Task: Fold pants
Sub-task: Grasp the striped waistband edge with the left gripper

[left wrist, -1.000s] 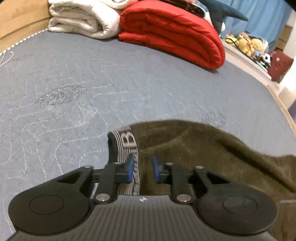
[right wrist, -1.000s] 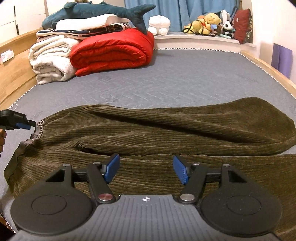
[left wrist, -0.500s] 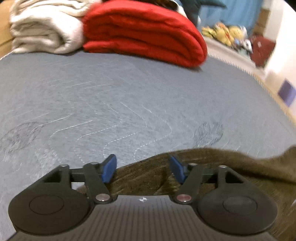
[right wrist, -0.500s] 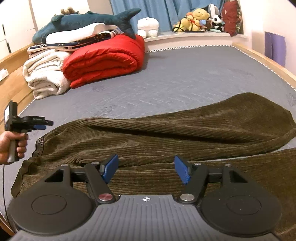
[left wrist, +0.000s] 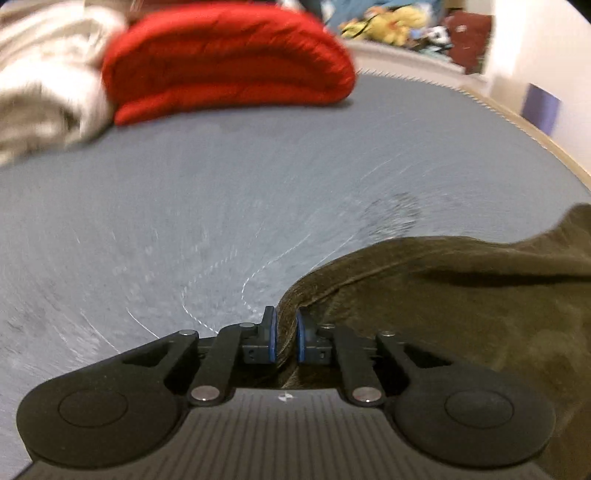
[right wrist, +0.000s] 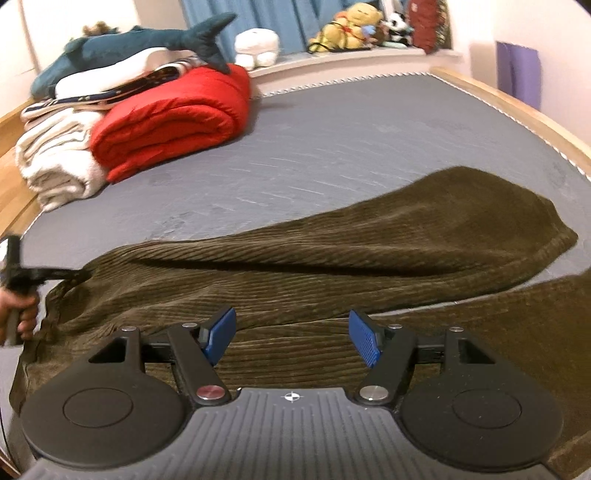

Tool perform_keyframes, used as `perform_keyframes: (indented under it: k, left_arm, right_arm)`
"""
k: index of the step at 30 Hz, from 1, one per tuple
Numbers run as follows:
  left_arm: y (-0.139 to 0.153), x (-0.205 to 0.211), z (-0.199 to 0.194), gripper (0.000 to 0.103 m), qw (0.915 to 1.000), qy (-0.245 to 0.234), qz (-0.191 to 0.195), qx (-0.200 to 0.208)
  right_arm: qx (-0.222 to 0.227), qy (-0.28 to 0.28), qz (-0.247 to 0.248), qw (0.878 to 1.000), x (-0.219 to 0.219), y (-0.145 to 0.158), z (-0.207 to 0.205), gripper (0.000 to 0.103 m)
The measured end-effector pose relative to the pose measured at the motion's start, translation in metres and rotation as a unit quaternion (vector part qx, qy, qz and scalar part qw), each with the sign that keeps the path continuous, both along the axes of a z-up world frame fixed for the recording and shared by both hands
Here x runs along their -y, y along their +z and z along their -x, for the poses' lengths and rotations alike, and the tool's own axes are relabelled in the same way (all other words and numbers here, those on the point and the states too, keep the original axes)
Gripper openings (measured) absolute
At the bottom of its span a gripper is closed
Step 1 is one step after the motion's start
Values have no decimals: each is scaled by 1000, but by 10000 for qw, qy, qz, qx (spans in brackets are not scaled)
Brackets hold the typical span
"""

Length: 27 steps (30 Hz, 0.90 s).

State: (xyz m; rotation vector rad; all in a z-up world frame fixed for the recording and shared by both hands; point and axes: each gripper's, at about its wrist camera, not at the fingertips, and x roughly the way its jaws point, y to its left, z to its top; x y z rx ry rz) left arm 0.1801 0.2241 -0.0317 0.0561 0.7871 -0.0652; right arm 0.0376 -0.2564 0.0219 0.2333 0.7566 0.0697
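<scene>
Closing on a raised ridge of fabric, my left hand-held gripper [left wrist: 284, 334] has its blue pads [left wrist: 272, 338] pressed against the edge of the pants [right wrist: 332, 258], with the cloth pinched between them and the jaws nearly together. In the right wrist view this same left hand-held gripper [right wrist: 79, 274] appears at the far left, meeting the waist end of the pants, with my left hand [right wrist: 22, 308] wrapped around its handle. The pants are olive-brown corduroy and lie lengthwise across the grey quilted mattress [right wrist: 351, 140] of the bed, waist to the left and legs running to the right; the far leg angles upward toward the right edge of the mattress, and the near leg runs along the bottom right of the view. My right hand-held gripper [right wrist: 293, 341] is released, its jaws standing wide apart above the near leg; nothing is gripped between its blue pads [right wrist: 365, 341], and I cannot tell whether the pads touch the corduroy below. At the head of the mattress a folded red quilt [right wrist: 173, 122] lies just beside a stack of cream blankets [right wrist: 55, 166]. A blue plush shark [right wrist: 147, 48] rests on top of that pile. Soft toys [right wrist: 354, 22] sit on the ledge beyond the mattress. The left wrist view is motion-blurred.
</scene>
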Motion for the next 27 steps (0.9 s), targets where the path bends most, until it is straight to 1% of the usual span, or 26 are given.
perform_keyframes:
  k: [4,7,10,12,14,15,16,17,18,19,20,21,22,23,24,25,26,27]
  left_arm:
    - [37,19,57,11,9990,-119,-108,417]
    - [49,38,110,10,9982,-162,-240,516]
    - [43,54,161,10,9989,-188,-337,280]
    - [31,63,187,11,9991,-196,-356,-74]
    - [19,70,199,12,9980,-269,-283,-494]
    - [18,71,201,13,9975,-272,-252,-605]
    - [20,69,201,14,9978,-227,-160,-609]
    - [25,64,202,19,9986,-133,35,-513]
    - [31,56,203,23,9985,-8,355,-409]
    - [36,47,203,33,9973,130,637,-353]
    - [39,36,202,43,9937,308,1010,-363]
    - [38,24,201,46,9870,475,1456,-479]
    - [33,16,198,49,9794,585,1819,-648]
    - [24,9,193,49,9690,700,2178,-933]
    - [16,4,186,50,9596,784,2426,-1193]
    - [6,1,182,51,9500,862,2627,-1451]
    - [-2,-1,178,51,9428,942,2740,-1645]
    - [-7,-4,175,51,9408,1082,2736,-1683]
  right_arm:
    - [-91,-217,-162,9996,5,-3,-4,69]
    - [-200,-333,-261,9989,4,-8,-4,69]
    - [-325,-362,-429,9979,1,-11,-3,69]
    - [-356,-337,-443,9978,-4,-12,-1,69]
    - [-356,-313,-398,9981,-10,-12,3,69]
    - [-358,-298,-380,9982,-12,-12,5,69]
    - [-361,-286,-374,9982,-14,-12,6,69]
    - [-364,-283,-377,9982,-15,-12,8,69]
    - [-365,-285,-384,9982,-16,-12,10,69]
    - [-366,-289,-389,9982,-17,-12,12,69]
    - [-365,-293,-394,9981,-16,-12,14,69]
    - [-361,-298,-398,9981,-15,-12,16,69]
    - [-360,-295,-401,9981,-13,-11,18,69]
    - [-369,-295,-399,9981,-12,-12,20,69]
    - [-385,-305,-394,9980,-10,-13,21,69]
    - [-405,-326,-393,9979,-8,-14,22,69]
    - [-429,-354,-399,9977,-6,-16,22,69]
    - [-453,-385,-406,9974,-3,-17,22,69]
